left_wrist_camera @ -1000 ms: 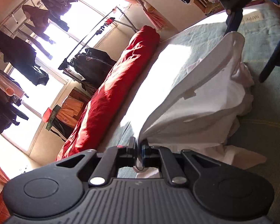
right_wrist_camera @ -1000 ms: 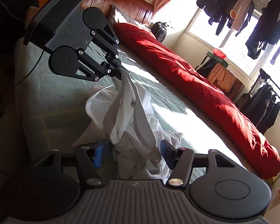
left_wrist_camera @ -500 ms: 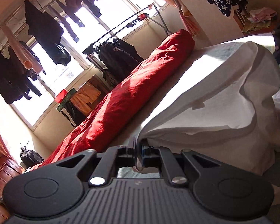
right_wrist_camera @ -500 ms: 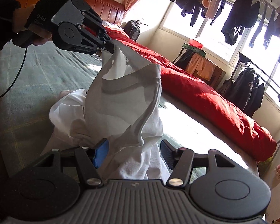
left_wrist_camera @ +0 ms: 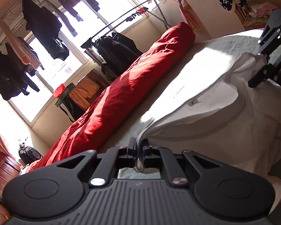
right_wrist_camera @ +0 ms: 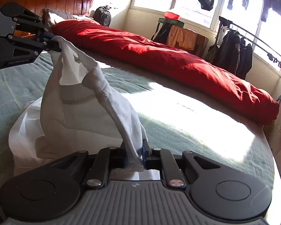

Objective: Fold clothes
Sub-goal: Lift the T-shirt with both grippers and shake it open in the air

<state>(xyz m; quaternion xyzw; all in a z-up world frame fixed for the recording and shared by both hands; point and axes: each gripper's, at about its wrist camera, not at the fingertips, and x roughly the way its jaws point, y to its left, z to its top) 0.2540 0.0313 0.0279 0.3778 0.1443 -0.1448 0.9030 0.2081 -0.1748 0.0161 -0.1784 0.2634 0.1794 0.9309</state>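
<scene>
Right gripper (right_wrist_camera: 135, 154) fingers pinch one edge of the white garment (right_wrist_camera: 80, 112). The cloth runs up from the bed (right_wrist_camera: 196, 131) to the left gripper (right_wrist_camera: 55, 44), fingers pinching the far edge, on the headboard (right_wrist_camera: 43, 0) side.

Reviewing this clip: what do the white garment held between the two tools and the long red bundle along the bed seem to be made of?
White garment: looks like soft matte knit, probably cotton jersey; it drapes limply and has a ribbed grey neckband.
Red bundle: seems a padded woven quilt, matte; puffy bulk with fine creases.
Left tool and right tool, both shut on the garment: black matte, likely plastic, with metal pins.
</scene>
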